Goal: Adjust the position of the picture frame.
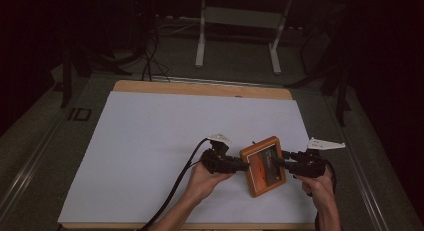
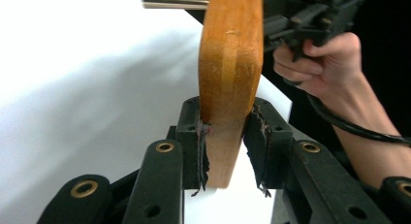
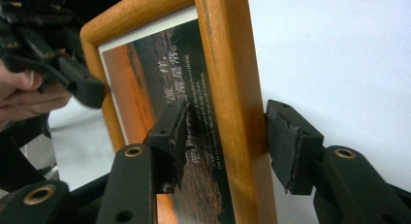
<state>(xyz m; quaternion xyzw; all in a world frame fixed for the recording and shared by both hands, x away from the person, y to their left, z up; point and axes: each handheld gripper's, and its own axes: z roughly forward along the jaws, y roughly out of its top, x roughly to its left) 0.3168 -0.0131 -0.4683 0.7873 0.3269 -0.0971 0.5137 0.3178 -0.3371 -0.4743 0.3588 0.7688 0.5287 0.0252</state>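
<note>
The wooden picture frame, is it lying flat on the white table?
No, the wooden picture frame is lifted and tilted, held at its two sides by the left gripper and right gripper.

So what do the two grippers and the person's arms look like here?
Both the left gripper and the right gripper are black, with linked fingers carrying brass-coloured rivets and frayed dark pads. Each has a pale three-cornered plate on top and a black cable trailing back. The forearms are bare, no sleeves.
</note>
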